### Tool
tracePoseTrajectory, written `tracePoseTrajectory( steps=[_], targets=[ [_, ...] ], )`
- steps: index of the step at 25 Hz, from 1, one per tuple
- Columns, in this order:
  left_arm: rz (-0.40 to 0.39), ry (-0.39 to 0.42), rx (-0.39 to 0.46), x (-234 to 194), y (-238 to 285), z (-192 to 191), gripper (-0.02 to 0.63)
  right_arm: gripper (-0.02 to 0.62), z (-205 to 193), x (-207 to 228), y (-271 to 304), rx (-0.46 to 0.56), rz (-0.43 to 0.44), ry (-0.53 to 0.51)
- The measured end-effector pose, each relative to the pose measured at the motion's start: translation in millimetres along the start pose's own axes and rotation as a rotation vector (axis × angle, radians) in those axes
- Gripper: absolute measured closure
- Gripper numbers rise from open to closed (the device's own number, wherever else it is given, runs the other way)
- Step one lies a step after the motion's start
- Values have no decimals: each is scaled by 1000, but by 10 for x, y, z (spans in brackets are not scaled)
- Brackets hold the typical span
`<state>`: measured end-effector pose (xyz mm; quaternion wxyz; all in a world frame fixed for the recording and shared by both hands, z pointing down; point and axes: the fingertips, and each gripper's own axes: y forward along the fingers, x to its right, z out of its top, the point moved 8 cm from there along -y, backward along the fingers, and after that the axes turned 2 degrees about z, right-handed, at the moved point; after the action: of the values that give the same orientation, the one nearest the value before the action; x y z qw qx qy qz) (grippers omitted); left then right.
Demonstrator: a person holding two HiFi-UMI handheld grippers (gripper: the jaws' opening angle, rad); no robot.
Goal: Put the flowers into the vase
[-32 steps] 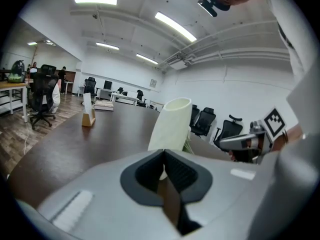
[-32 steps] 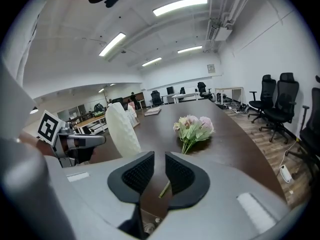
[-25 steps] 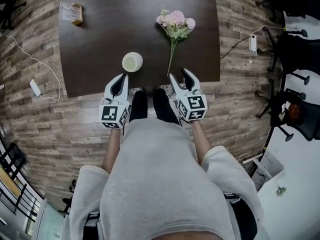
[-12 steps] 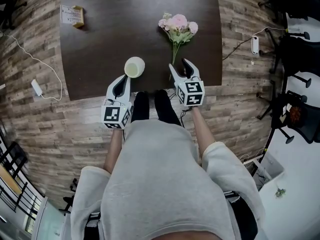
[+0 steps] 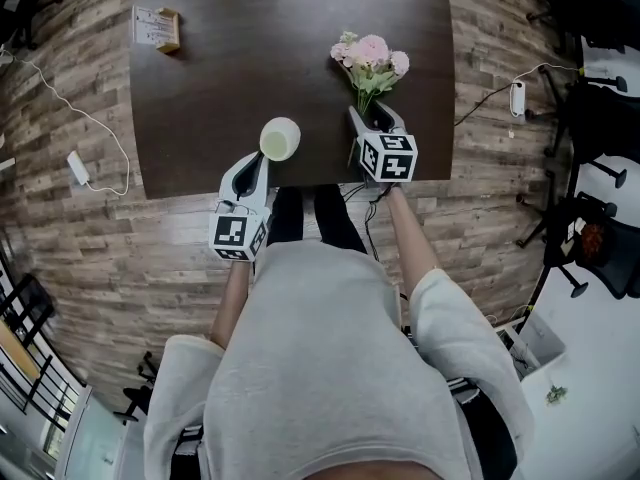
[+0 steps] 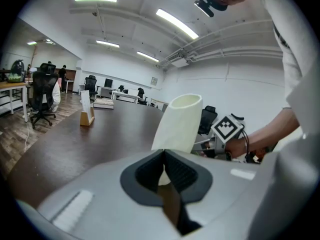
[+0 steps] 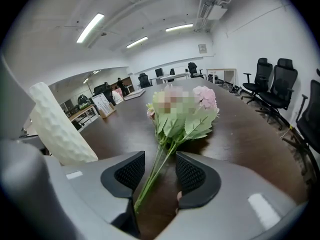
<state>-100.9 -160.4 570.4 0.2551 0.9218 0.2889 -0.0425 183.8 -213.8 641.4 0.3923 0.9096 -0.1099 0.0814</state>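
plank floor (image 5: 80, 258), dark table (image 5: 220, 58), flowers (image 5: 372, 56)

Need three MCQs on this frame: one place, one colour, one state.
1. Where does the cream dimpled vase stand?
A) on the floor
B) on the dark brown table, near the person's edge
C) at the table's far corner

2. What colour are the flower heads?
A) red
B) yellow
C) pink

3. How is the right gripper?
A) open, green stems between its jaws
B) shut on the stems
C) open, nothing between its jaws

1 B: the head view shows it by that edge.
2 C: the blooms are pink.
3 A: the jaws, which have just been closing, stand apart beside the untouched stems.
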Motion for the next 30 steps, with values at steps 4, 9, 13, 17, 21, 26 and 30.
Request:
tracePoseTrajectory(
  steps=[4, 9, 13, 17, 21, 26, 30],
  targets=[
    [2, 1, 3, 6, -6, 6, 595, 456, 47, 50, 63, -37, -17, 16],
    [9, 1, 9, 4, -30, 7, 595, 527, 58, 109, 89, -74, -36, 27],
    [13, 4, 11, -16, -47, 15, 595, 571, 72, 99, 74, -61, -34, 4],
    [16, 7, 14, -21, -74, 16, 595, 577, 98, 70, 30, -23, -23, 7],
    [15, 10, 17, 11, -106, 6, 595, 577, 116, 37, -39, 7, -7, 10],
    [17, 17, 34, 64, -177, 17, 595, 577, 167, -44, -155, 46, 13, 2],
    [13, 31, 50, 153, -230, 21, 595, 577, 196, -108, -307, 89, 32, -1]
  ],
)
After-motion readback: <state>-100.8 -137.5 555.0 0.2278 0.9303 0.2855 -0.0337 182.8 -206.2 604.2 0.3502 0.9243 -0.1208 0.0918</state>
